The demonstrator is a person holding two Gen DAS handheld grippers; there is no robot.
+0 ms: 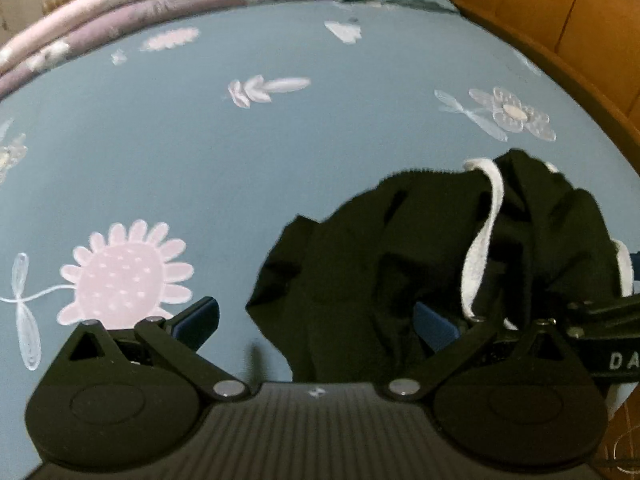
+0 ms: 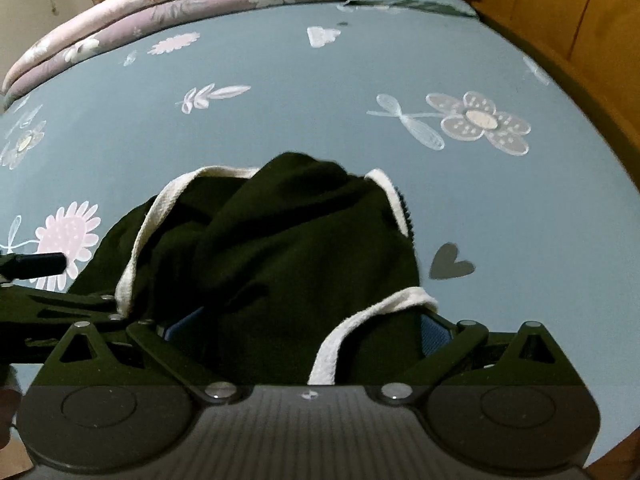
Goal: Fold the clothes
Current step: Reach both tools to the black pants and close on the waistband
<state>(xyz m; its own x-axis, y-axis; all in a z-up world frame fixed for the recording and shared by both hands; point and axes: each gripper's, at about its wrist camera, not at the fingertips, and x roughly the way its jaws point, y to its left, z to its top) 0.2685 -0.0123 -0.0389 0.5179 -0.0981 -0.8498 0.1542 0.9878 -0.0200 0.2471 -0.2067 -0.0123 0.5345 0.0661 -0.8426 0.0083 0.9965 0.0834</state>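
Dark garment (image 2: 280,248) with white trim (image 2: 138,240) lies bunched in a heap on the bed sheet (image 2: 520,220) — blue, flower print. It is crumpled, not flat and not in a tidy fold; creases run every way and the trim loops over the top of the pile. Folded quilts (image 2: 160,4) are stacked far beyond the fingers, at the bed's far edge, with a wooden bed frame (image 2: 560,12) off to the right.

Right gripper (image 2: 308,332): fingers spread wide. The heap fills the gap between them; cloth covers most of the left blue pad (image 2: 180,326), and a band of white trim crosses in front of the right one. Cloth touches the pads, but I cannot see a pinch.

Left gripper (image 1: 316,322): fingers also spread wide. The left finger (image 1: 196,320) stands over bare sheet; the right finger is against the heap's edge, partly buried in dark fabric. Nothing is pinched.

Judgement: both tools sit low and close together at the near side of the pile — the right gripper's body shows just past the left one's right finger — likely because a crumpled piece needs two holds to be lifted and spread. Whether the cloth was just dropped or is about to be picked up, the views do not settle.
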